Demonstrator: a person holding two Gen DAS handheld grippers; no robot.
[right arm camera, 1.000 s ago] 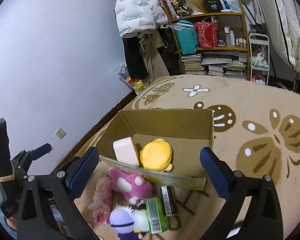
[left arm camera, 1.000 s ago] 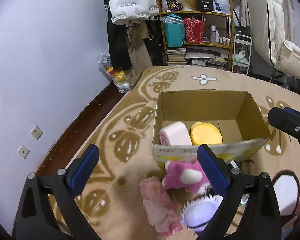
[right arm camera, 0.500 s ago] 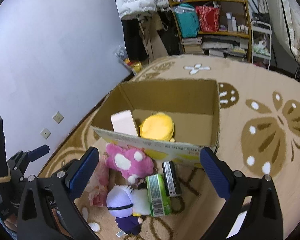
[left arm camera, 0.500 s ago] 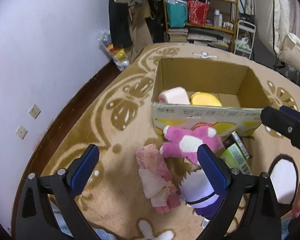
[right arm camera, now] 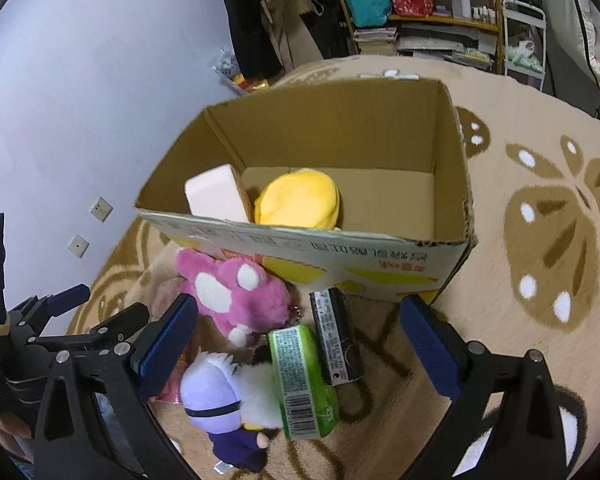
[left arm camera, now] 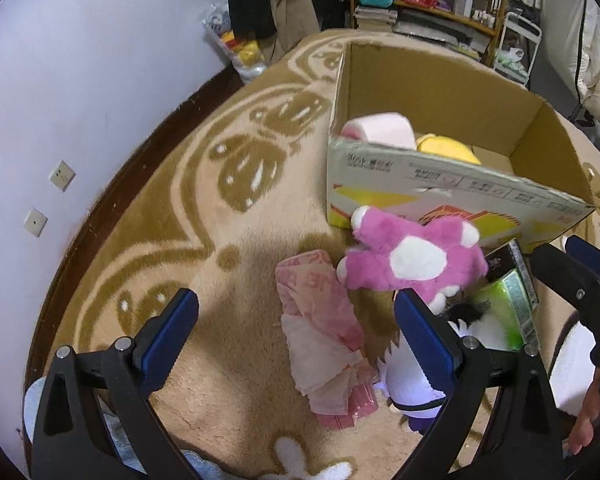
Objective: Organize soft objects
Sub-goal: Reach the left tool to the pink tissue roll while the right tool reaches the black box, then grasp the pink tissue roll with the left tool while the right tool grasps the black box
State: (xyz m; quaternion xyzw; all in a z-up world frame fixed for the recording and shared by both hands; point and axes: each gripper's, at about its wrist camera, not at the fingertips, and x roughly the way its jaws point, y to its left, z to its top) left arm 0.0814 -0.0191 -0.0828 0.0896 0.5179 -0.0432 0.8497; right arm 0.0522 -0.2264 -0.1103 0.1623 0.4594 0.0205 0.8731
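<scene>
Both of your grippers have dropped lower and closer, so the cardboard box [right arm camera: 380,256] now fills mid-frame. Your left gripper [left arm camera: 296,330] is spread wide over the pink cloth [left arm camera: 324,336]; your right gripper [right arm camera: 298,338] gapes wide above the green carton [right arm camera: 302,384]. The pink plush [right arm camera: 236,296] leans on the box front at centre-left, and the purple plush [right arm camera: 216,396] lies lower left.

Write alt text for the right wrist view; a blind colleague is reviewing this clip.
An open right gripper hangs over a pink plush, purple plush, green carton and black box on a patterned rug. Behind them, a cardboard box holds a yellow plush and pink block.
</scene>
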